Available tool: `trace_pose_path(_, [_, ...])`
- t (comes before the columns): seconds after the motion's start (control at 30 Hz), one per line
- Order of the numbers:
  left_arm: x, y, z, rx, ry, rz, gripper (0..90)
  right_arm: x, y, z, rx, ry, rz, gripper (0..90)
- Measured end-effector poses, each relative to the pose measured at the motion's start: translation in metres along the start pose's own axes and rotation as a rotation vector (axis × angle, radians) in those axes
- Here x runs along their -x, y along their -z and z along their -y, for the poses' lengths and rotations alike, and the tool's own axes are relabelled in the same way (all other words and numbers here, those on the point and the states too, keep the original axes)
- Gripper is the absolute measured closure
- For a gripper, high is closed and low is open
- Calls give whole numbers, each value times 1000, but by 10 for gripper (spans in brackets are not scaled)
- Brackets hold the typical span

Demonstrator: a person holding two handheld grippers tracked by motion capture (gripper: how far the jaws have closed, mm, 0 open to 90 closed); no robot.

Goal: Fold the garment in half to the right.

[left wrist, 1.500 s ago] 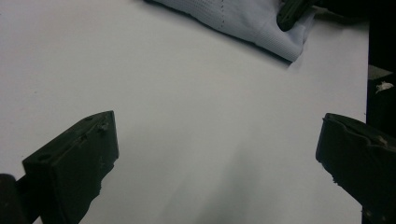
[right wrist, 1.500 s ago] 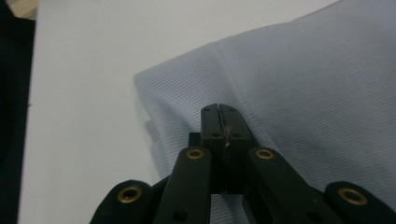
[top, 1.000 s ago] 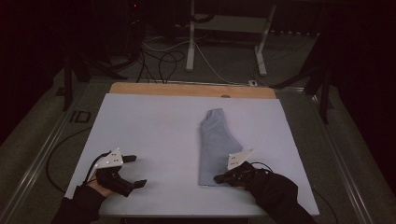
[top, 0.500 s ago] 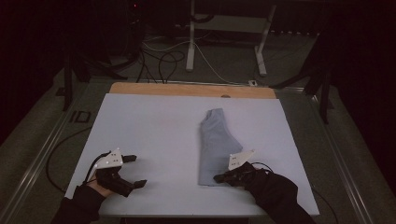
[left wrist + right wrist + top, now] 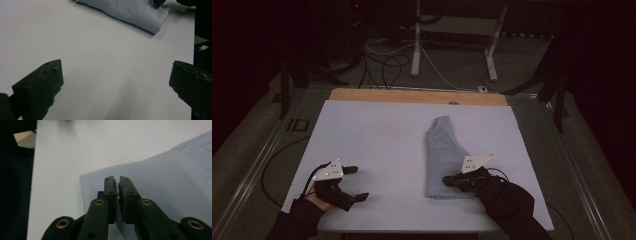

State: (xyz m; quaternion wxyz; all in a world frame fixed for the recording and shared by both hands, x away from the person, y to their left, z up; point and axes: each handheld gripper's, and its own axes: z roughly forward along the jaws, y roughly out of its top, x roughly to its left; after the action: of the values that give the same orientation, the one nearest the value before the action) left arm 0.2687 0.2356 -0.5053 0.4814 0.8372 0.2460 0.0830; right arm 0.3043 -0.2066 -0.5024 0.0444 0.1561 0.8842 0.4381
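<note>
Right gripper [image 5: 451, 180], jaws nearly closed, rests over the folded cloth's [image 5: 443, 152] near end; left gripper [image 5: 355, 183] gapes wide, well apart.

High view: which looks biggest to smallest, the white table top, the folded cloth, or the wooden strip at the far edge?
1. white table top, by far the largest.
2. folded cloth.
3. wooden strip: longer than the cloth but much thinner, and farther from the camera, so ranks 2 and 3 are unsure.

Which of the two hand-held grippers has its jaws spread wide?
The left hand-held gripper, over bare table, has its jaws wide apart. The right hand-held gripper has its jaws nearly closed at the near end of the folded light-blue cloth.
</note>
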Motion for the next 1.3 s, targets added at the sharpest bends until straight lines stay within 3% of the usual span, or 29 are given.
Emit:
trace_pose_path(0.53, [1,2,-1,3,-1,5,6,3,5,-12,0,-55,76,268])
trace_pose_path(0.7, [1,1,-1,2,1,10,6,6,3,-19,-6,-72,63,100])
trace_pose_path(0.77, [1,1,-1,-3,-5,13,6,7,2,-21,-5,-60,52,88])
trace_pose_path(0.87, [1,1,-1,-1,-2,11,6,9,0,-24,-10,-46,82,88])
trace_pose_path(1.03, [1,2,-1,2,-2,9,6,14,2,-26,33,-64,123,88])
trace_pose_path(1.3, [2,2,-2,2,-8,13,6,27,21,-28,83,-110,180,88])
